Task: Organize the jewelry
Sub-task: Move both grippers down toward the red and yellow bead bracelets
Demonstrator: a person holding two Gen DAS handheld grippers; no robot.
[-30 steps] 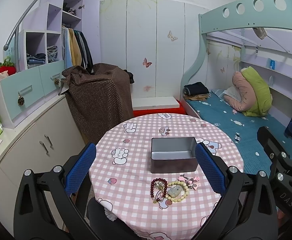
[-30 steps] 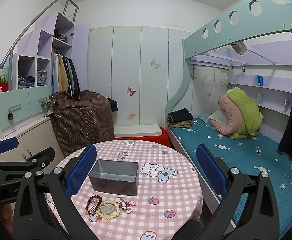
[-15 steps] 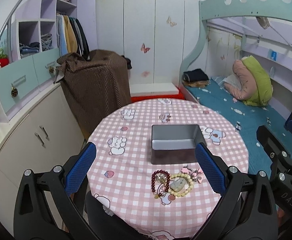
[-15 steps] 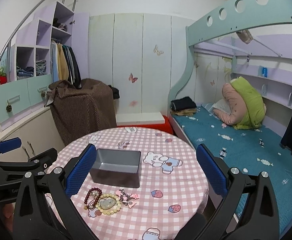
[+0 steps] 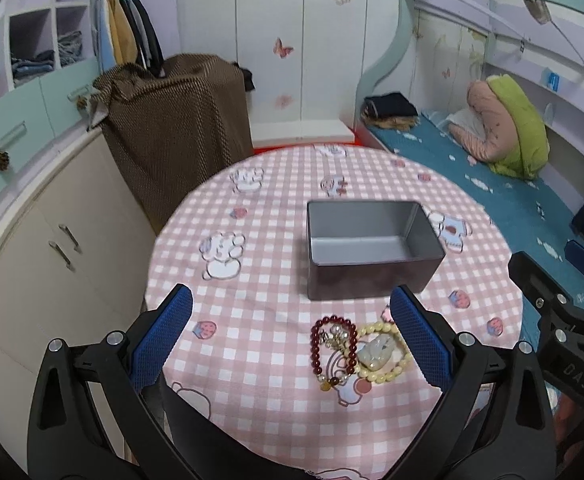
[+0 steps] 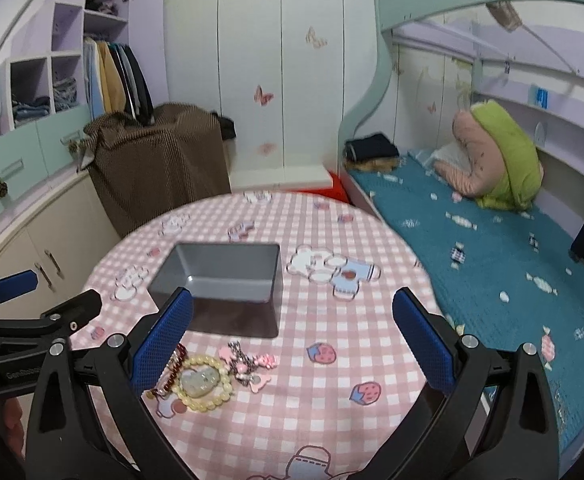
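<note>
Both claws have dropped closer to the desk [image 5: 252, 240] since the earlier frames, and the tin and the jewelry now fill more of each view. Left claw [image 5: 292, 330] is spread wide, nothing between its blue pads, hovering above the near part of the checked cloth. Right claw [image 6: 292, 330] is spread just as wide and holds nothing.

In the left view, the grey tin [image 5: 371, 256] sits open at frame center. Just below it lie the red bracelet [image 5: 321, 344] and the yellow bracelet [image 5: 383, 354], touching each other, with a pale pendant [image 5: 375, 354] inside the yellow ring. The right pad covers whatever lies beyond the yellow bracelet; only a scrap of pink shows at its tip. The right claw's black frame pokes in at the right edge.

The right view fills that gap: pink charms [image 6: 248, 364] on a silver chain lie just right of the yellow bracelet [image 6: 204, 380], at lower left of the frame. There the left pad hides most of the red bracelet [image 6: 170, 378]. The tin [image 6: 220, 280] stands left of center, and the left claw [image 6: 32, 300] reaches in from the left edge. None of the jewelry is in the tin.
</note>
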